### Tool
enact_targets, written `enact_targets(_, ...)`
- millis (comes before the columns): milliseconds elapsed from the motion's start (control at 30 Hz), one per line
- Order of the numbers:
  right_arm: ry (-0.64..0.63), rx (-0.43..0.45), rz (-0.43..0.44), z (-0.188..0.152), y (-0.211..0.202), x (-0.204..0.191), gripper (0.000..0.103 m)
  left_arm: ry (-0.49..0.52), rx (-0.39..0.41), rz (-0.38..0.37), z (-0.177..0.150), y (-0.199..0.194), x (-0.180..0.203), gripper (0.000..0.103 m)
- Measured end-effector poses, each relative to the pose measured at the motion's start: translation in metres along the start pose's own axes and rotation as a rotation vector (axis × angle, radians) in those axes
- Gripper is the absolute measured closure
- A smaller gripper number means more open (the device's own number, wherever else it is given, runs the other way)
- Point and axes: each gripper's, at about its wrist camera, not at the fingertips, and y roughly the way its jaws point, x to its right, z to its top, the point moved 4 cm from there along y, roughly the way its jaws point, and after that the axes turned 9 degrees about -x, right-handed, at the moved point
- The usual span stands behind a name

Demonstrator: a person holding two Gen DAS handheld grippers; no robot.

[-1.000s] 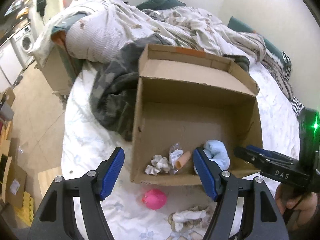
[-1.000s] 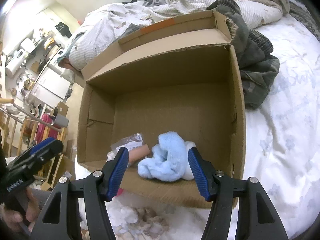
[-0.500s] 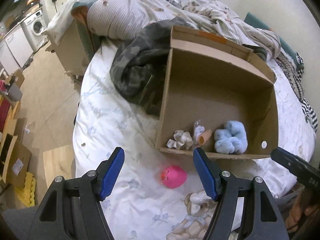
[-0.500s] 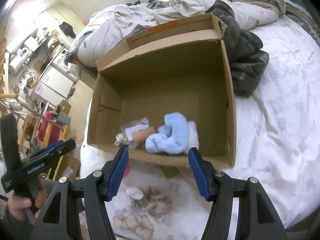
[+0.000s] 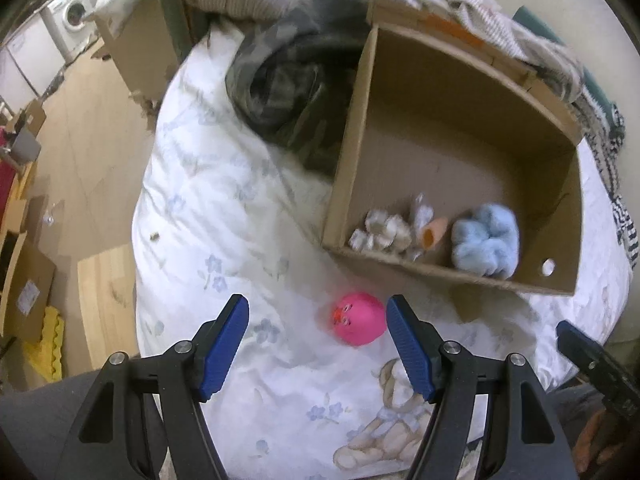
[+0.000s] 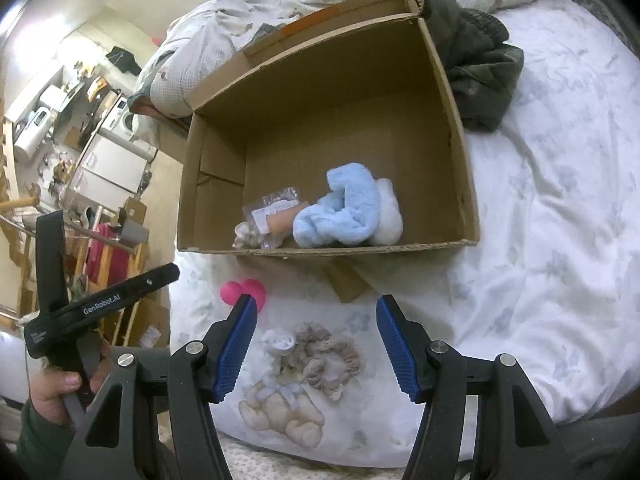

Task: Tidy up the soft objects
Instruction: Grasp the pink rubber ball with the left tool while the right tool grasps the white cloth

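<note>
An open cardboard box (image 5: 560,216) (image 6: 460,128) lies on the bed. It holds a fluffy light blue toy (image 5: 486,240) (image 6: 344,208), a beige scrunchie (image 5: 382,232) (image 6: 246,236) and a small clear packet with a peach item (image 5: 430,228) (image 6: 276,212). A pink ball with a face (image 5: 358,324) (image 6: 244,290) lies on the sheet in front of the box. A beige scrunchie bundle (image 6: 316,352) lies nearer. My left gripper (image 5: 316,346) is open and empty, just short of the pink ball. My right gripper (image 6: 316,348) is open and empty above the scrunchie bundle.
A dark camouflage garment (image 5: 288,80) (image 6: 476,64) lies beside the box. A rumpled duvet (image 6: 224,40) sits behind it. The bed edge drops to a wooden floor (image 5: 92,148) with cardboard boxes on the left. A teddy print (image 5: 384,432) is on the sheet.
Both grippers have pulled back and up from the box towards the near bed edge. The blue toy stays in the box. The pink ball and scrunchie bundle now sit between the fingers' lines.
</note>
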Motion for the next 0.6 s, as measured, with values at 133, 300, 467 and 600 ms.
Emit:
enact_targets(133,0.004,-0.019,0.004,-0.001,0.006,-0.001,0.037,-0.027,-0.094,-0.021,-0.004,0.026,-0.002,0.035)
enact_targets(300,0.006,-0.042,-0.005,0.0,0.013,-0.001,0.037,-0.031,-0.167,-0.033,-0.003,0.054,0.009,0.035)
enact_targets(467,0.015,-0.063,-0.014,0.0,0.019,0.002,0.037,0.013,-0.158,-0.017,0.001,0.063,0.027,0.035)
enact_targets(600,0.021,-0.103,-0.001,-0.001,0.029,0.002,0.037,0.031,-0.178,-0.023,0.003,0.07,0.035,0.05)
